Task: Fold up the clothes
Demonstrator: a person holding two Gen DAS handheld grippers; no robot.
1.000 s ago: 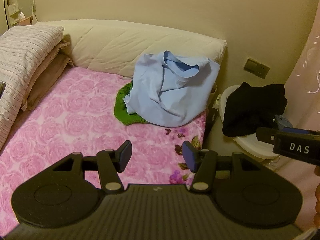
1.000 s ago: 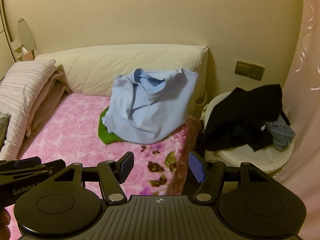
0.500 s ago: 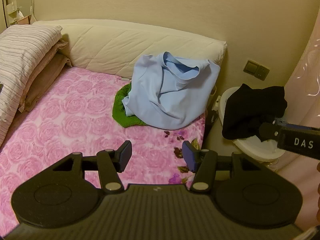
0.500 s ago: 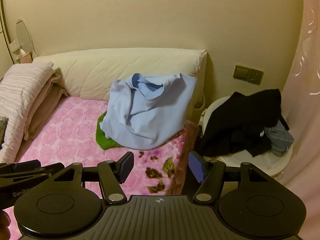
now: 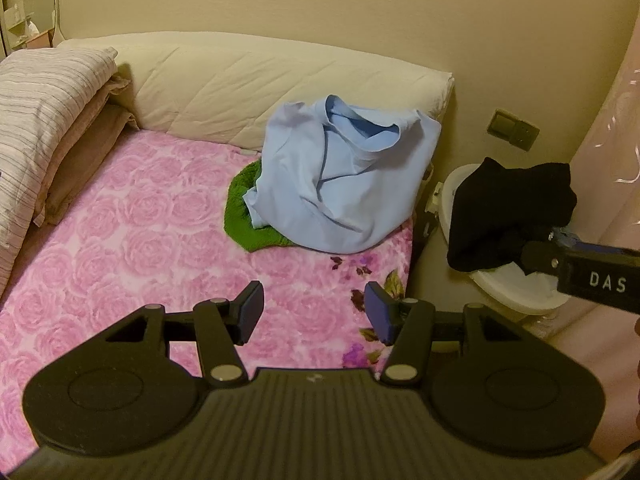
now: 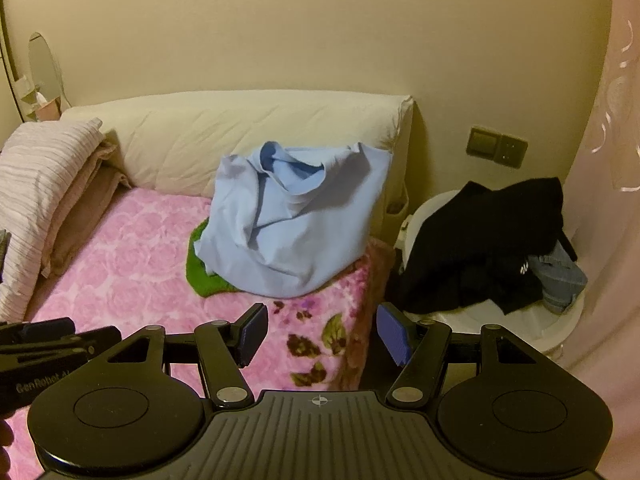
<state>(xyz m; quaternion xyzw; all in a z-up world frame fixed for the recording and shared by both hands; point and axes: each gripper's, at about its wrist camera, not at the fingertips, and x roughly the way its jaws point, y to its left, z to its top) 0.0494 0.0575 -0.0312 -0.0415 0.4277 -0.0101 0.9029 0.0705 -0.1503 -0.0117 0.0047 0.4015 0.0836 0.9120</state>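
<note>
Striped bedding: lay folded in a stack at the far left of the bed, against the cream bolster; no part of the step in hand; best left undisturbed.
Pink rose blanket: covered the bed; the stretch in front of both claws was bare and flat; judged the proper surface for spreading and folding.
Left gripper: jaws stood apart with nothing between them; hung above the blanket, short of the clothes; its tip also showed at the lower left of the right wrist view.
Green garment: lay flat on the blanket, mostly buried under the blue one; only its left and front edge showed; it should wait its turn.
Light blue garment: sat crumpled in a heap at the right end of the bed, leaning on the bolster, collar or hem opening uppermost; judged first in line; advised to pinch a single layer at two separate edge points, one per claw, lift clear of the green piece, then draw it toward the bare blanket.
Right gripper: jaws apart and empty; poised over the bed's right edge.
Black garment: draped over the white basin beside the bed, a blue denim piece tucked beneath; well apart from both claws.
Risk: catching both blue and green cloth in one pinch; a shallow, edge-only grip was judged safer.
</note>
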